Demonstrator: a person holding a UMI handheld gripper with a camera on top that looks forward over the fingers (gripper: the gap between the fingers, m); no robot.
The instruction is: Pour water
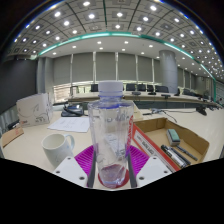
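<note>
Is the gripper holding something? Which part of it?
Yes. The hand-held gripper holds the clear plastic water bottle upright, its fingers pressing on the bottle's lower body, near the base.

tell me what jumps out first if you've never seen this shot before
The clear plastic bottle with its pale cap stands upright between the gripper fingers, its base against the magenta pads. Beside it sits a white mug on the table, and on the other side lies an open cardboard box of small items.
</note>
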